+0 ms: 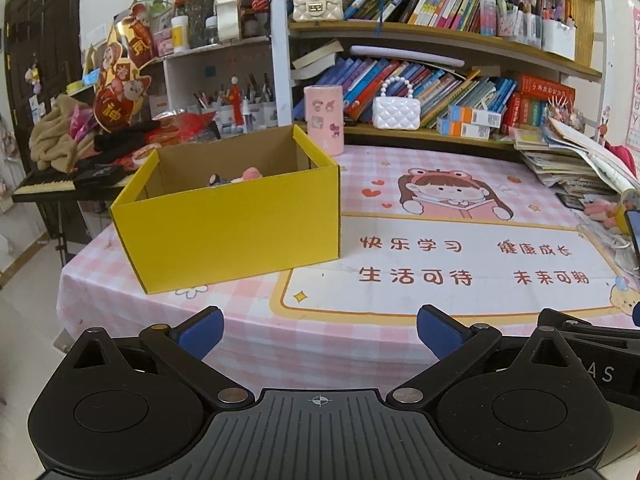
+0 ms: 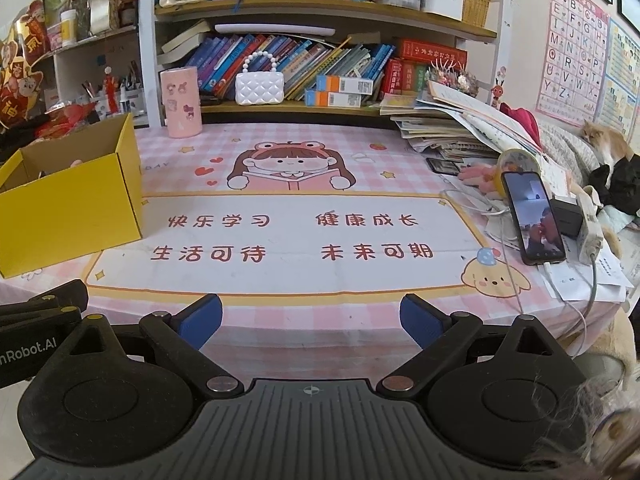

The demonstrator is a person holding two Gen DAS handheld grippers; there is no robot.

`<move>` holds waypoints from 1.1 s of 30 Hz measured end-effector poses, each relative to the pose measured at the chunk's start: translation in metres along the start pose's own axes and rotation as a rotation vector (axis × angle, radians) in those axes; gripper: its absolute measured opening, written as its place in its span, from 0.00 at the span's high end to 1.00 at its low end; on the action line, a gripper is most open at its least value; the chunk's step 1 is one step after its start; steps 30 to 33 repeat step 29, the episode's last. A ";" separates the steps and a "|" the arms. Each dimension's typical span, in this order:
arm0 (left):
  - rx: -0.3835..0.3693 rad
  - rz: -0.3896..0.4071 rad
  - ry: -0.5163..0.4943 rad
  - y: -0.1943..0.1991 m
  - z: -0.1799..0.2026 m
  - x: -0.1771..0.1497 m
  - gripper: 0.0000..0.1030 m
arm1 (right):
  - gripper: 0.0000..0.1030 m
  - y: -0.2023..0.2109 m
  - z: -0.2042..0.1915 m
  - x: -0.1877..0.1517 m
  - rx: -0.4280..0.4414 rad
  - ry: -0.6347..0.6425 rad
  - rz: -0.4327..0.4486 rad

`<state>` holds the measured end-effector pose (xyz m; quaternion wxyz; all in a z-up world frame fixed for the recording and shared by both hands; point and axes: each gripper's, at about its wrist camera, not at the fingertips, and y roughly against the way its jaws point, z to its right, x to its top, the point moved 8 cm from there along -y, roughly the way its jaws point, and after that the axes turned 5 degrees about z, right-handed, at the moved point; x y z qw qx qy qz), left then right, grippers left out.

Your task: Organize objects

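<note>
The left gripper [image 1: 319, 332] was held above the near edge of the table, its blue-padded fingers [image 1: 202, 332] spread wide with nothing between them. The right gripper [image 2: 311, 322] sat at the same near edge, just beside the left one, its blue pads [image 2: 420, 326] likewise spread and empty.

The open yellow cardboard box [image 1: 236, 232] stood on the left part of the pink checked tablecloth [image 1: 248, 328], its left front corner close to the table's left edge. Inside it, small objects showed above the front wall: a pink soft item [image 1: 252, 173] and a dark grey item [image 1: 218, 180]; their exact nature could not be determined. In the right wrist view the same box [image 2: 72, 216] occupied the left margin.

The central printed panel of the cloth, with cartoon girl [image 2: 290, 168] and red lettering, lay bare between the box and the right-hand clutter, giving unobstructed room in front of both grippers.

Along the far edge stood a pink cylindrical container with stickers [image 2: 181, 102] and, on the low shelf behind it, a white quilted handbag with a bead handle [image 2: 260, 86]. The right edge was crowded: a stack of magazines and papers [image 2: 444, 136], a propped black smartphone [image 2: 534, 218] with its screen lit, a white power strip [image 2: 590, 232] and trailing white cables [image 2: 576, 300].
</note>
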<state>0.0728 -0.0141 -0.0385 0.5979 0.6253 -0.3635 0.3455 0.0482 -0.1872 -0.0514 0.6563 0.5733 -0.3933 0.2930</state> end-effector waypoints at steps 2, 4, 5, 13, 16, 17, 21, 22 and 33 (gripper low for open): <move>0.009 0.003 -0.010 0.000 0.001 0.000 0.00 | 0.07 -0.001 0.000 0.000 -0.004 0.004 0.000; 0.017 0.003 -0.016 0.000 0.001 0.001 0.00 | 0.07 -0.001 0.000 0.000 -0.008 0.007 0.000; 0.020 0.002 -0.018 0.000 0.001 0.001 0.00 | 0.07 -0.002 0.000 0.000 -0.009 0.008 -0.002; 0.038 -0.012 -0.016 -0.002 0.001 -0.001 0.00 | 0.07 -0.003 0.000 -0.002 -0.018 0.016 -0.007; 0.041 -0.020 -0.016 -0.002 0.001 -0.002 0.00 | 0.07 -0.004 0.000 -0.003 -0.026 0.023 -0.009; 0.040 -0.021 -0.015 -0.002 0.000 -0.002 0.00 | 0.07 -0.004 0.000 -0.003 -0.028 0.023 -0.010; 0.041 -0.021 -0.014 -0.002 0.000 -0.002 0.00 | 0.07 -0.005 0.000 -0.003 -0.028 0.023 -0.008; 0.042 -0.019 -0.008 -0.002 -0.001 -0.002 0.00 | 0.07 -0.005 0.000 -0.003 -0.028 0.024 -0.009; 0.045 -0.008 0.013 -0.001 -0.003 -0.001 0.00 | 0.07 -0.006 -0.001 -0.005 -0.022 0.030 -0.021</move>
